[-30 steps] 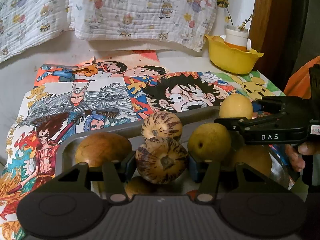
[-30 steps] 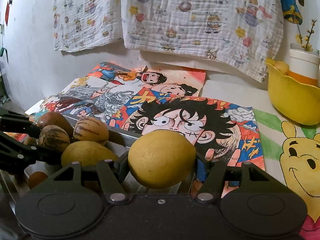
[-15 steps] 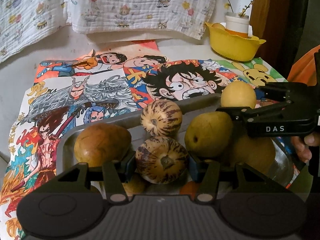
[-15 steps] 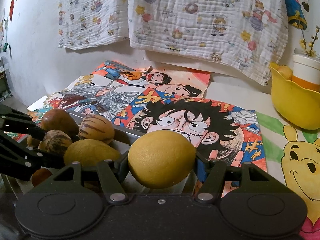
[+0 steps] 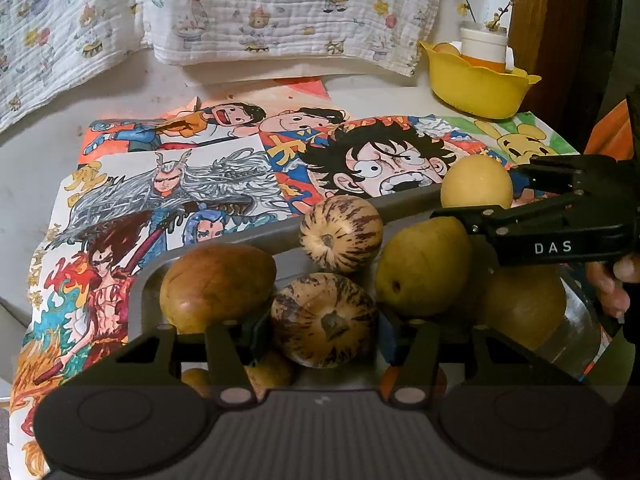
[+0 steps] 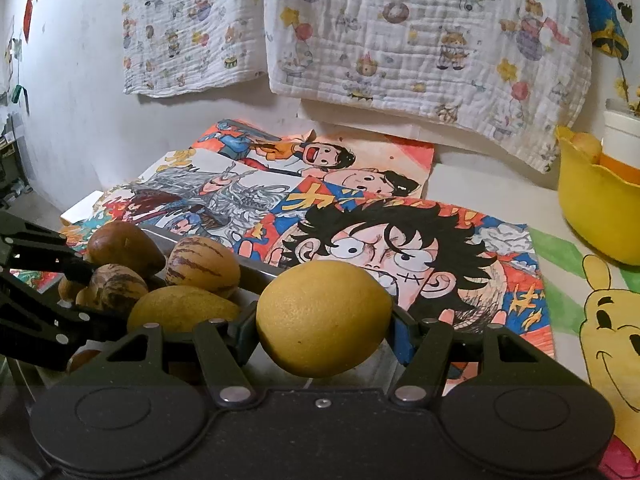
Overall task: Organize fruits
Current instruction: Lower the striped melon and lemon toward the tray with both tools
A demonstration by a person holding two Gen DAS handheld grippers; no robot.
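Little has changed over the last second: my left gripper [image 5: 324, 326] remains clamped on the striped fruit [image 5: 324, 320], and my right gripper [image 6: 324, 320] remains clamped on the yellow fruit [image 6: 324, 318]. In the left wrist view the drawings and the yellow bowl [image 5: 478, 88] sit a little lower in the frame than before, which suits a slight tilt of my left hand; neither fruit has shifted between its pads.

The striped fruit hangs just above the grey tray [image 5: 400, 204], in front of a second striped fruit [image 5: 340, 232] and between a brown fruit [image 5: 216, 286] on the left and a yellow-green fruit [image 5: 424, 266] on the right. Its stem end faces my camera, so its long axis runs roughly along the fingers, away from me. More small fruit lies under it in the tray, though I can't quite make out how many.

The yellow fruit is held near the tray's right end, above the coloured drawings [image 6: 400, 240] that cover the surface. Its long axis lies crosswise, from one pad to the other, with the blunt ends against them. My right gripper's fingers appear in the left wrist view, reaching in from the right.
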